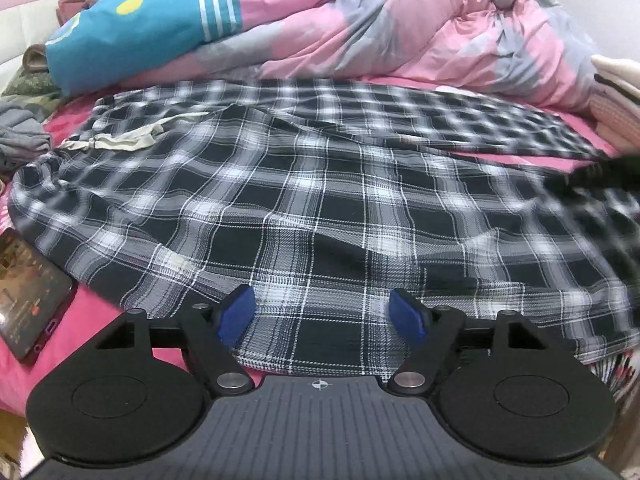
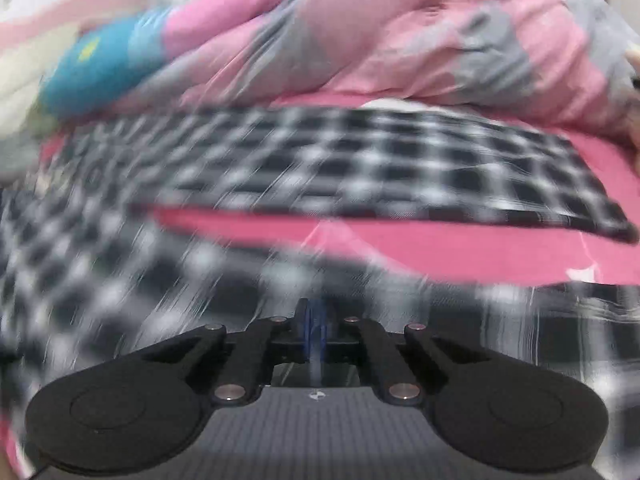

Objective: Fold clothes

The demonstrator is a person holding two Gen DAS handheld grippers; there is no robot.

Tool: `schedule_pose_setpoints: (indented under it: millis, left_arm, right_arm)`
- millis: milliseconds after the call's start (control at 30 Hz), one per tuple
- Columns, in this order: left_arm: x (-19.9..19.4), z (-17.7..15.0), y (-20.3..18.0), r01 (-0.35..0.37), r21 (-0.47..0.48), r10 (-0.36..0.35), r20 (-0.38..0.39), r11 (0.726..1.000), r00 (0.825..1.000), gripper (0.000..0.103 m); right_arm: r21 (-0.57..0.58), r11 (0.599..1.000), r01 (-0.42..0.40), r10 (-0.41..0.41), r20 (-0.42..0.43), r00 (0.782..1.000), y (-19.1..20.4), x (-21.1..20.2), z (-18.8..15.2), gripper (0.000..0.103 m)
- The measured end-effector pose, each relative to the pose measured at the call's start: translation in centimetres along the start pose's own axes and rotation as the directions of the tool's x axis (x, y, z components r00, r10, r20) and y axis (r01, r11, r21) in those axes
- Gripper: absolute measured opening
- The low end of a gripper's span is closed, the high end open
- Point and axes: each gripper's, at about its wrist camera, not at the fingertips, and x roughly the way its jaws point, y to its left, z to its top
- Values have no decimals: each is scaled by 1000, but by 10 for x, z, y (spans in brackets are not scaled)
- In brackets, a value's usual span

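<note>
Plaid trousers (image 1: 320, 200) lie spread across mid-frame on the pink bedsheet (image 1: 92, 332); the left gripper (image 1: 322, 314), angled downward at lower centre, hovers with jaws apart over their near hem. Right wrist view, blurred: right gripper (image 2: 314, 322), lower centre, is clamped together on plaid cloth.

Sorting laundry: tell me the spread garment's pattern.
Black, white and grey plaid garment; clearest in the left wrist view.
</note>
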Motion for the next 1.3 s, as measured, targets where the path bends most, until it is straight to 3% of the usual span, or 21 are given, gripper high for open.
schedule_pose_setpoints:
  millis: [67, 133, 233, 333, 400, 467, 567, 667, 733, 800, 867, 967, 1067, 1200, 1300]
  left_arm:
    - [-2, 1, 1, -1, 0, 1, -3, 1000, 1000, 75]
    - [-5, -1, 2, -7, -1, 7, 4, 1000, 1000, 76]
    - [-9, -6, 4, -18, -2, 18, 10, 1000, 1000, 76]
    - [-13, -9, 3, -22, -2, 22, 3, 1000, 1000, 76]
    - [-15, -11, 1, -24, 6, 24, -2, 1000, 1000, 76]
    - [-18, -13, 2, -21, 3, 21, -9, 1000, 1000, 76]
    - [-20, -15, 7, -10, -16, 9, -15, 1000, 1000, 76]
    - [-21, -17, 11, 2, -28, -2, -16, 1000, 1000, 76]
    - [-22, -18, 12, 4, -28, -5, -17, 1000, 1000, 76]
    - [-24, -20, 13, 11, -26, -11, -16, 1000, 1000, 76]
    - [-25, -23, 15, 20, -22, -20, -12, 1000, 1000, 76]
    - [-27, -28, 19, 35, -17, -35, 0, 999, 999, 76]
    - [-28, -30, 22, 50, -4, -50, 7, 999, 999, 76]
    - [-30, -31, 26, 59, 10, -59, 6, 998, 998, 76]
    - [-35, -31, 32, 51, -3, -51, 5, 999, 999, 75]
  right_arm:
    - [103, 995, 17, -19, 27, 999, -16, 3, 12, 4]
    - [92, 996, 16, -22, 60, 998, -14, -8, 18, 4]
    - [-7, 991, -134, 134, 50, 990, 11, -22, 9, 5]
    - [-147, 949, -280, 280, -16, 960, 55, -11, -10, 5]
    - [-231, 944, -236, 231, -48, 972, 75, 3, -17, 5]
    - [-200, 972, -127, 123, -34, 992, 70, 15, -15, 3]
    - [-175, 985, 8, -2, 39, 999, 72, 2, -8, 5]
    - [-247, 962, -120, 138, 57, 989, 102, -22, -14, 5]
    - [-265, 917, -298, 312, 11, 950, 125, -31, -25, 5]
    - [-318, 860, -399, 408, -43, 912, 149, -32, -41, 5]
    - [-368, 834, -412, 408, -91, 908, 163, -26, -54, 5]
    - [-417, 831, -368, 353, -115, 928, 163, -30, -71, 4]
    - [-416, 844, -339, 324, -108, 940, 162, -44, -67, 5]
    - [-414, 828, -377, 372, -97, 923, 168, -37, -68, 5]
    - [-470, 806, -361, 357, -101, 929, 169, -40, -87, 6]
